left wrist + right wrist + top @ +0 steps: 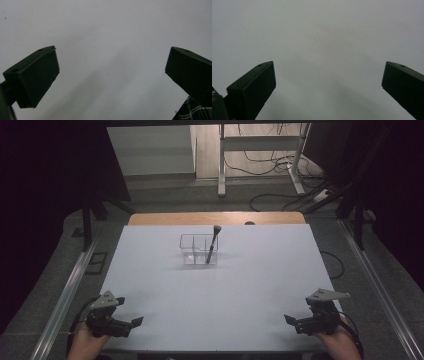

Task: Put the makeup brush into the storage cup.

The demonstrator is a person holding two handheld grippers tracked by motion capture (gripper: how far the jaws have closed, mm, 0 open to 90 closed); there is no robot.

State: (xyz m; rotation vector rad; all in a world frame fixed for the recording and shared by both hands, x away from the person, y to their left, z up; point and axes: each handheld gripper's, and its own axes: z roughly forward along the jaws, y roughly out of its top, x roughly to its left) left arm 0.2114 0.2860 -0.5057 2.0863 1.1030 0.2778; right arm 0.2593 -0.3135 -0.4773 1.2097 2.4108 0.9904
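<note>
A clear plastic organizer (192,248) with compartments stands on the white tabletop (215,290) toward the far middle. A dark makeup brush (212,245) leans upright in its right compartment, bristles up. My left gripper (134,324) rests at the near left corner of the table, open, jaws pointing right. At the near right corner my right gripper (290,320) is open too, jaws pointing left. In the left gripper view the left gripper (111,67) holds nothing, with bare white tabletop between its jaws. The right gripper (328,75) in its own view is equally wide apart over bare tabletop.
A wooden table edge (165,218) shows behind the white top. Metal rails (70,290) run along both sides. Beyond the table are a white desk frame (260,150) and loose cables (280,165) on the floor. A checked sleeve (192,110) shows at the lower right of the left gripper view.
</note>
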